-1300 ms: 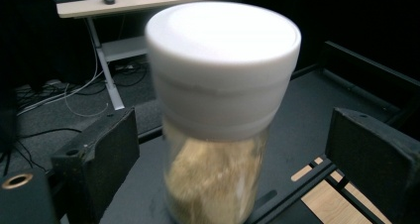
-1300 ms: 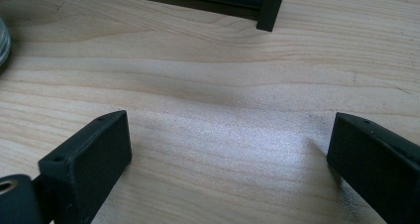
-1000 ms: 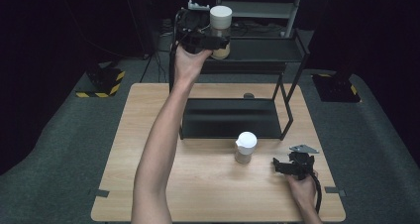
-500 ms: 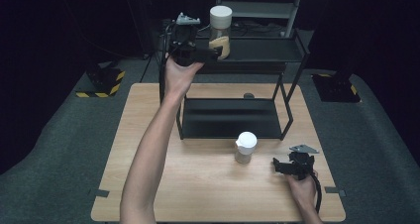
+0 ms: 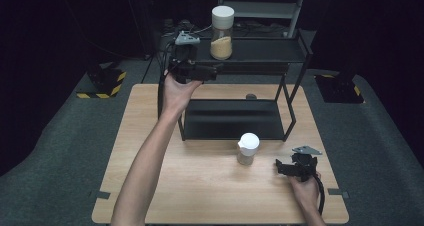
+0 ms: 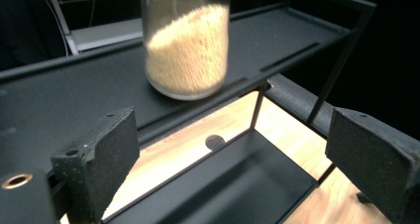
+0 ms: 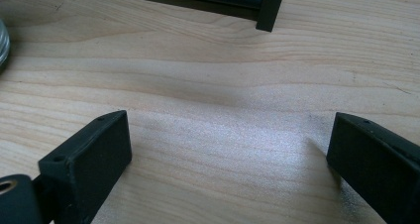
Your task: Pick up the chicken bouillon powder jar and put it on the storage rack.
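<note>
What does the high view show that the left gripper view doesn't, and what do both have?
High view alone: the person's arms, the left tool beside the rack's top shelf, the right tool resting open on the table, a small white-capped jar in front of the rack, and the tall jar's white lid.

Left gripper view alone: that tool's open jaws with nothing between them, and the grain in the jar close up.

Both: the tall jar on the black rack, above the lower tray.

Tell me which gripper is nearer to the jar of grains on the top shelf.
Left. The left gripper is open just beside the jar, at the front of the shelf. The right gripper rests low on the table, far from it.
</note>
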The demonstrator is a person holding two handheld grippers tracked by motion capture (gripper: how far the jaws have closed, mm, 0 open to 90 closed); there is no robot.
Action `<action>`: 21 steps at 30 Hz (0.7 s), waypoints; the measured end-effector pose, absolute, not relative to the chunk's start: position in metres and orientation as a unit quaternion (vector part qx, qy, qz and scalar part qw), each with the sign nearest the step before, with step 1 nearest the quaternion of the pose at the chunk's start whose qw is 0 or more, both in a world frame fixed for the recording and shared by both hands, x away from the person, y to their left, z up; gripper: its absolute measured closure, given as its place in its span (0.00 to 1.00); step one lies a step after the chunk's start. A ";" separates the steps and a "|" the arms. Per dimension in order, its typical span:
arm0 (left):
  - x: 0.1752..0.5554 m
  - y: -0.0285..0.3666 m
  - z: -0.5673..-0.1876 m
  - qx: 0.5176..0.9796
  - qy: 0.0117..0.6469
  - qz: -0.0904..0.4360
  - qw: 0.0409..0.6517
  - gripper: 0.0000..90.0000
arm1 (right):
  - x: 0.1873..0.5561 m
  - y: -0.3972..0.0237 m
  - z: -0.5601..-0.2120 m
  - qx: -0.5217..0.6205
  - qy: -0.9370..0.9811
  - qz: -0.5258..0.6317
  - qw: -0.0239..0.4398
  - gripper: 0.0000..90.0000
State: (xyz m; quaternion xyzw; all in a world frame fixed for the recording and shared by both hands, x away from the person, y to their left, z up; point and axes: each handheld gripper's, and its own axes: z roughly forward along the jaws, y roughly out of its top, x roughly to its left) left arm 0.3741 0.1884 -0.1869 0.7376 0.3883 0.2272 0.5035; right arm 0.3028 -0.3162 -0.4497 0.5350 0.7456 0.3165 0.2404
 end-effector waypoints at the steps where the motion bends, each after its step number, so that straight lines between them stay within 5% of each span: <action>1: 0.374 0.189 -0.189 0.738 0.388 0.226 0.504 0.07 | 0.303 -0.316 -0.450 0.535 0.746 0.317 0.240 0.03; 21: 0.365 0.195 -0.220 0.744 0.398 0.206 0.496 0.08 | 0.303 -0.316 -0.450 0.535 0.746 0.316 0.240 0.03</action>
